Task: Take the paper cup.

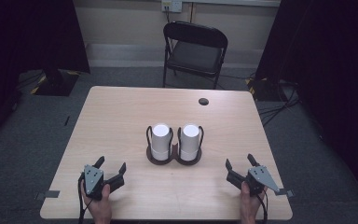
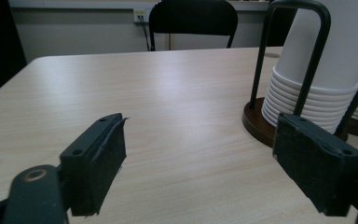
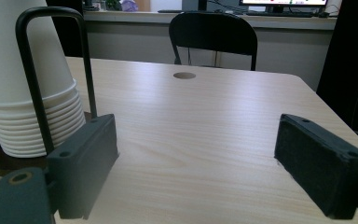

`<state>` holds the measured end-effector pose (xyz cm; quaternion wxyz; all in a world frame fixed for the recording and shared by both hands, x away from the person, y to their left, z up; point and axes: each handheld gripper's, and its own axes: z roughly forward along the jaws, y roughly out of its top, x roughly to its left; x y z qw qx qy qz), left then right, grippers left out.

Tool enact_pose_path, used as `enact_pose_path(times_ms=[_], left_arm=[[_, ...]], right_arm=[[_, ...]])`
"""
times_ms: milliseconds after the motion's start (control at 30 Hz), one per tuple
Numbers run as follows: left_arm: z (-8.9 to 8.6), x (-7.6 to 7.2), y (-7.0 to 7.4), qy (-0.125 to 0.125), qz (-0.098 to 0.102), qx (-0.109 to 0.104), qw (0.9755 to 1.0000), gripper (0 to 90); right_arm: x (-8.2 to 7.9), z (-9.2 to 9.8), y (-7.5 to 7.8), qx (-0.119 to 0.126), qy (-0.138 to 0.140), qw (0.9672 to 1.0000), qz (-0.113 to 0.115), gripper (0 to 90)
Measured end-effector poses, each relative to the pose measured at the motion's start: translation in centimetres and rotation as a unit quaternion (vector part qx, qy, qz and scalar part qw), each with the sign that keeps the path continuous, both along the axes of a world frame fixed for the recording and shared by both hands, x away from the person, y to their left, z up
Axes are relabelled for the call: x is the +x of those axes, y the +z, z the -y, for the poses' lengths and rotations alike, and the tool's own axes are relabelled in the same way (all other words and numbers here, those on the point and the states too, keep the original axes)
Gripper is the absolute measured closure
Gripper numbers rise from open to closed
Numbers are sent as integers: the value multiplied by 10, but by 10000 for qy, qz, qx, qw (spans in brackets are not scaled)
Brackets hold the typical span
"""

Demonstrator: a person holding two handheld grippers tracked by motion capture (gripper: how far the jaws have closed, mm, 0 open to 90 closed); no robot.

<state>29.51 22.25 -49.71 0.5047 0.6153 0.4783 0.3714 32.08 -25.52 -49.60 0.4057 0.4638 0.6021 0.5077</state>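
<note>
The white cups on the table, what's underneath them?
Each stack of white cups stands upside down on a round dark wooden base, held in by black wire loops. What is inside the stacks, or whether a post runs up the middle, is covered by the cups.

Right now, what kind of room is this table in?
Probably a lab or office set up for recording. A plain wooden table stands on grey carpet, dark curtains hang at both sides, and a black folding chair waits by a wall socket. Two stacks of white paper cups sit ready.
</note>
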Motion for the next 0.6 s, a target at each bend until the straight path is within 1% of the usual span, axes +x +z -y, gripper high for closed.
enact_pose_path(times_ms=[67, 100, 133, 233, 267, 300, 367, 433, 500, 533, 600], left_arm=[[0, 1, 0, -50, -61, -60, 10000, 184], [-2, 0, 0, -82, -57, -104, 9999, 190], [-2, 0, 0, -82, -57, -104, 9999, 190], [-5, 1, 0, -166, -110, -244, 9995, 190], [-4, 3, 0, -235, -193, -253, 9992, 189], [-2, 4, 1, -226, -255, -205, 9992, 188], [0, 4, 1, -274, -288, -172, 9991, 187], [2, 4, 1, -421, -275, -195, 9985, 168], [4, 2, 2, -364, -270, -84, 9989, 160], [5, 2, 2, -347, -274, -83, 9990, 160], [4, 3, 2, -440, -312, -209, 9983, 161]], right_arm=[[0, 0, 0, -2, -12, 10000, 0, 129], [0, 0, 0, 32, -32, 10000, -19, 130], [0, 0, 0, 32, -32, 10000, -19, 130], [0, 0, 0, 22, -4, 10000, -40, 130], [1, -1, 0, -44, 18, 10000, -81, 129], [1, -2, 1, -66, 21, 9999, -91, 127], [1, -2, 1, -88, -32, 9999, -95, 127], [0, -2, 1, -49, -14, 9999, -98, 127], [-2, 0, 0, 25, 20, 10000, -61, 126], [-2, 0, 0, 25, 20, 10000, -61, 126], [-2, -1, 0, -5, 15, 10000, -77, 127]])
